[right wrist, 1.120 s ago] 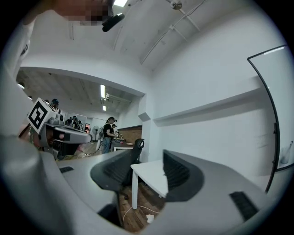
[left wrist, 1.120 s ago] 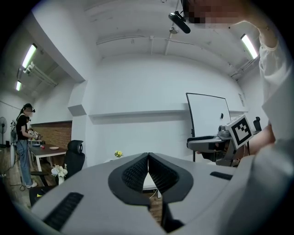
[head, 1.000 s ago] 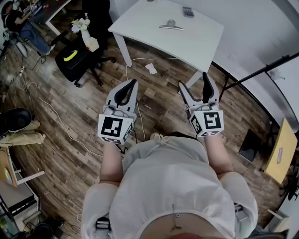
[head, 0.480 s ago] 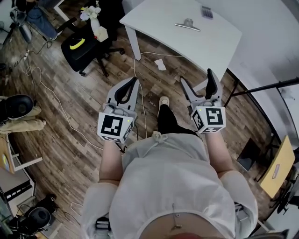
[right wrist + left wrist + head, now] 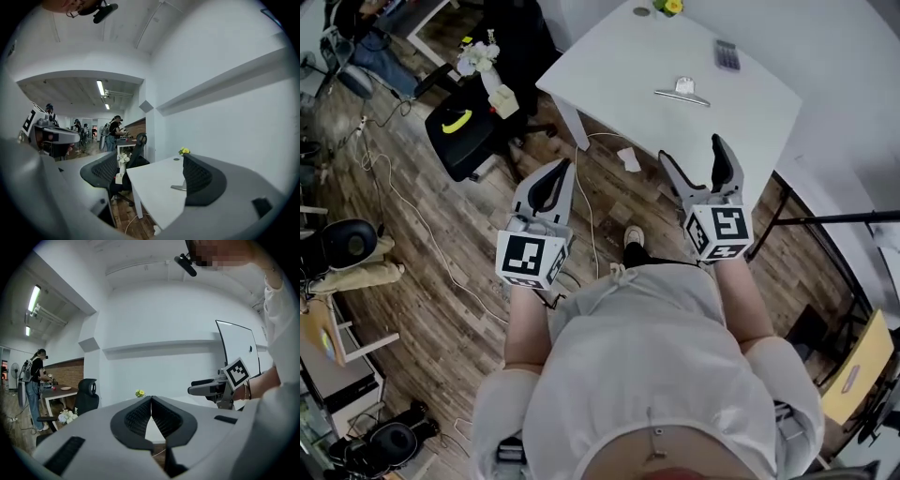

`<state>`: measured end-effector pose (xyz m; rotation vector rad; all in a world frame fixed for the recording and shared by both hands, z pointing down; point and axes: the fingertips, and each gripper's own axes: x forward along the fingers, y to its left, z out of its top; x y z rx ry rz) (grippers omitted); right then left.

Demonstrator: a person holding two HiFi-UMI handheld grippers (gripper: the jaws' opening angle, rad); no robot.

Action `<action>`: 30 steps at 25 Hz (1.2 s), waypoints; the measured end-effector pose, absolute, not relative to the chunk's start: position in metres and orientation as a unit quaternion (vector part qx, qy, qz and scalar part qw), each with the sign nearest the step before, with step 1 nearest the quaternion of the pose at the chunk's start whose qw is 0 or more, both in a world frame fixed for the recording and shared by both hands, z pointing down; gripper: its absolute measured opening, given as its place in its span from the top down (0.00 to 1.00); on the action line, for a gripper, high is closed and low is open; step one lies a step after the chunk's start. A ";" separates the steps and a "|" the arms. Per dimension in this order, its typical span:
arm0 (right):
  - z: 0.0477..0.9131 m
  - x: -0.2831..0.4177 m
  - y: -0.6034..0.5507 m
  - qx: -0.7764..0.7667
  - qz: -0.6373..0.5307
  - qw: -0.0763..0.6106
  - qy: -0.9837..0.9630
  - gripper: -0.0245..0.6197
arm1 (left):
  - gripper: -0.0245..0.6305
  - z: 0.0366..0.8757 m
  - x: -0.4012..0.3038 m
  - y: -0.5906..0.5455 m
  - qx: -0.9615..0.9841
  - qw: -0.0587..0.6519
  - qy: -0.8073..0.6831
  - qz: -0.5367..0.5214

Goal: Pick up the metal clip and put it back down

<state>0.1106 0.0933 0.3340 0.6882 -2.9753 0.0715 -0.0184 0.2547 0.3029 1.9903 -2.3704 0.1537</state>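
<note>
**While the clip lies on the table, both grippers hang short of it**

Though it is the thing to be lifted, the clip point(image 5: 682, 91) lies flat on the white table point(image 5: 609, 66), touched by neither tool. It sits in the table's near right part, with a dark remote point(image 5: 727, 54) beyond it and a small yellow flower point(image 5: 673, 7) at the far edge.

The left gripper point(image 5: 567, 167) is held out over the wood floor point(image 5: 441, 253), pointing toward the table's near left leg point(image 5: 570, 127). Its fingers are together: in the left gripper view the ribbed pads meet at the tip, with nothing between them.

The right gripper point(image 5: 692, 152) is held alongside, apart from the left one, and in the head view its tips show against the table's near edge. Its fingers stand wide apart, having just been opening, and they grip nothing. In the right gripper view the table top shows through the gap further off. The clip shows there just beside the right finger point(image 5: 201, 180), partly hidden by it and well ahead of it.

Each tool carries a marker cube point(image 5: 532, 260) at its rear. On the floor between the tools and the table lie a scrap of paper point(image 5: 629, 159) and a white cable point(image 5: 589, 216); one shoe point(image 5: 633, 236) shows just below them. A black chair point(image 5: 469, 131) stands left of the table. In the left gripper view another person point(image 5: 33, 380) stands at a far desk.
</note>
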 end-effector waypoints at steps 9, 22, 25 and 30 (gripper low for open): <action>0.351 0.072 -0.020 0.238 0.032 0.079 -0.967 0.28 | 0.93 0.305 -0.065 0.131 0.656 0.021 -0.753 0.048; 0.418 0.029 -0.123 0.302 0.102 0.155 -0.935 0.28 | 0.93 0.340 -0.110 -0.017 0.732 0.042 -0.677 0.057; 0.440 0.017 -0.145 0.324 0.133 0.173 -0.921 0.29 | 0.93 0.349 -0.126 -0.052 0.759 0.046 -0.647 0.057; 0.483 -0.004 -0.187 0.354 0.167 0.213 -0.895 0.30 | 0.93 0.372 -0.154 -0.116 0.791 0.061 -0.605 0.059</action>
